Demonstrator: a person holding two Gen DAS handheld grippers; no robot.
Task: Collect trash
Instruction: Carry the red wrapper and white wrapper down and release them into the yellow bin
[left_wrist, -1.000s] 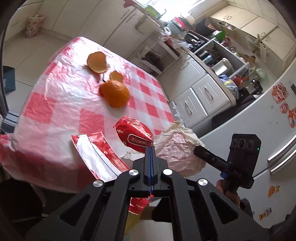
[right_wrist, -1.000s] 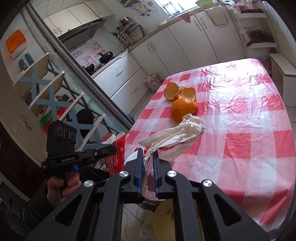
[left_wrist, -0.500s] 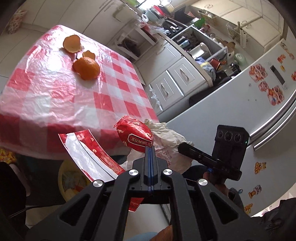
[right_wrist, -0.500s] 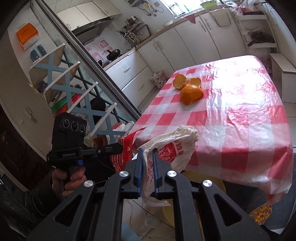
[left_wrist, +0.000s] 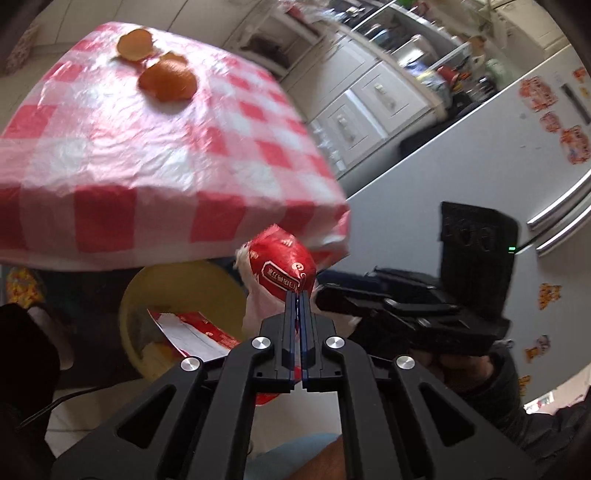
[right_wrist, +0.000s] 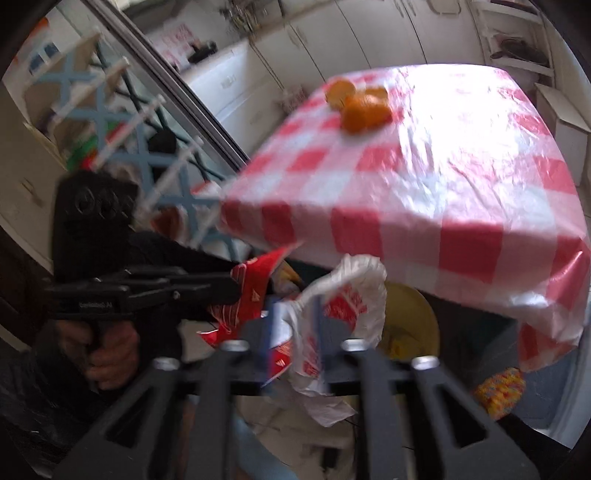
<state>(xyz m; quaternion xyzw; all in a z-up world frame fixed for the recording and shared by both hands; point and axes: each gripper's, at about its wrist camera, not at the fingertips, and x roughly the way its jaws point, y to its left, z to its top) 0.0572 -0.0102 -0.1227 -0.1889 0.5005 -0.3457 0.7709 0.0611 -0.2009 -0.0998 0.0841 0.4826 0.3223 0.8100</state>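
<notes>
My left gripper (left_wrist: 298, 295) is shut on a red snack wrapper (left_wrist: 282, 266), held just past the table's near edge. A red-and-white strip of wrapper (left_wrist: 195, 334) hangs under its fingers, over a yellow bin (left_wrist: 177, 295). My right gripper (right_wrist: 293, 314) is opening its jaws. A white plastic bag with red print (right_wrist: 343, 295) sits loosely between them, above the bin (right_wrist: 410, 321). The two grippers are tip to tip. The left gripper (right_wrist: 229, 288) appears in the right wrist view with the wrapper (right_wrist: 255, 284). An orange (left_wrist: 168, 79) and orange peel (left_wrist: 135, 44) lie on the table.
The table (left_wrist: 147, 166) wears a red-and-white checked plastic cloth that overhangs the bin. A grey fridge (left_wrist: 480, 147) stands to the right and a blue-and-white rack (right_wrist: 147, 147) to the left. A colourful cloth (right_wrist: 498, 391) lies on the floor.
Both grippers have come off the table's near edge and sunk toward the yellow bin, carrying wrapper and bag. The right jaws have spread apart around the bag.
</notes>
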